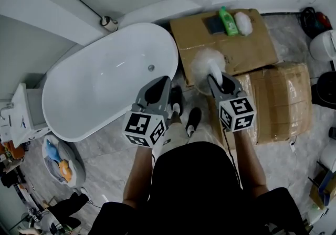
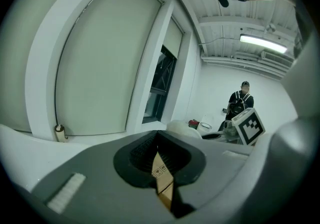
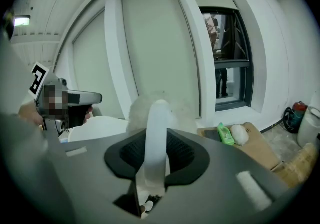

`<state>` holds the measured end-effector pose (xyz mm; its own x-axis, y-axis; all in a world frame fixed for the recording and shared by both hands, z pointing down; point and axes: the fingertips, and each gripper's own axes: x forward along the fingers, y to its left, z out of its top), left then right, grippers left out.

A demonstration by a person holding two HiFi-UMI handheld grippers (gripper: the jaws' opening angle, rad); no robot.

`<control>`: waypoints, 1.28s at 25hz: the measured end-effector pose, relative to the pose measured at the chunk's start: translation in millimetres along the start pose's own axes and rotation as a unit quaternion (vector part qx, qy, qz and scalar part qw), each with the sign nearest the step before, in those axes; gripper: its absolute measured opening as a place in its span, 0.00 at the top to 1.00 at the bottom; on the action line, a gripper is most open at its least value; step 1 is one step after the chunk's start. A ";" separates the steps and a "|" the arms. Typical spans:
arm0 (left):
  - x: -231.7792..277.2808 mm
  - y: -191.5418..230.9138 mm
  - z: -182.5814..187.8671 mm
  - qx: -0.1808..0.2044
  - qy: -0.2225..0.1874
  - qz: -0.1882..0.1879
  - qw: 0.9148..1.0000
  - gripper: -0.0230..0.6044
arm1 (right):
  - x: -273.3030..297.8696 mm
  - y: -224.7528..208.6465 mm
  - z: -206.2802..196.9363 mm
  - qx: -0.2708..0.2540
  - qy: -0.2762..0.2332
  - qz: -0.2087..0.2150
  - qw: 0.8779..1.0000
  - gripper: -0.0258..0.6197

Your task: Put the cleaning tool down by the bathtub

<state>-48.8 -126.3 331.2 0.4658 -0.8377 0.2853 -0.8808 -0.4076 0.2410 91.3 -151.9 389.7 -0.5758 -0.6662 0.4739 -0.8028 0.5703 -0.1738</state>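
No word or number is legible. Black-and-white square markers cover the left cube (image 1: pixel 143 129) of the left gripper (image 1: pixel 163 81) and the right cube (image 1: pixel 237 113) of the right gripper (image 1: pixel 213 79). Small packing symbols, too small to decipher, are printed on a cardboard box (image 2: pixel 161 170).

The grey marbled floor (image 1: pixel 107 158) carries a white bathtub (image 1: pixel 100 92) toward its far left edge. Just right of the tub lies flat cardboard (image 1: pixel 210 53), bearing a green bottle (image 1: pixel 228 21), a dark sponge (image 1: pixel 214 25) and a white puff (image 1: pixel 243 23). A wrapped box (image 1: pixel 286 103) sits at the right, touching the cardboard. A basket (image 1: pixel 77 168) sits at the near left.
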 end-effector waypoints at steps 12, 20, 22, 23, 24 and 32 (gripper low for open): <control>54.2 48.4 -8.0 -0.020 0.032 -0.024 0.999 0.97 | 67.3 -20.5 -35.6 -0.016 0.066 -0.020 0.997 0.81; 95.9 80.7 -23.5 -0.031 0.063 -0.035 0.997 0.97 | 121.1 -43.4 -75.1 -0.025 0.128 -0.039 0.991 0.81; 107.4 85.6 -30.3 -0.032 0.074 -0.042 0.996 0.97 | 135.2 -47.7 -81.6 -0.019 0.137 -0.037 0.990 0.81; 113.4 87.6 -33.3 -0.032 0.079 -0.047 0.995 0.97 | 142.2 -50.4 -84.9 -0.016 0.142 -0.038 0.989 0.81; 119.2 89.6 -35.8 -0.033 0.083 -0.052 0.995 0.97 | 149.1 -53.5 -88.2 -0.013 0.147 -0.039 0.988 0.81; 157.5 108.9 -46.9 -0.037 0.104 -0.073 0.991 0.97 | 198.6 -77.3 -104.3 0.015 0.174 -0.053 0.983 0.81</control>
<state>-67.3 -285.6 445.9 0.6020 -0.6759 0.4252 -0.7977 -0.4850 0.3584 55.1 -278.3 587.3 -0.4056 -0.5137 0.7560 -0.8629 0.4881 -0.1313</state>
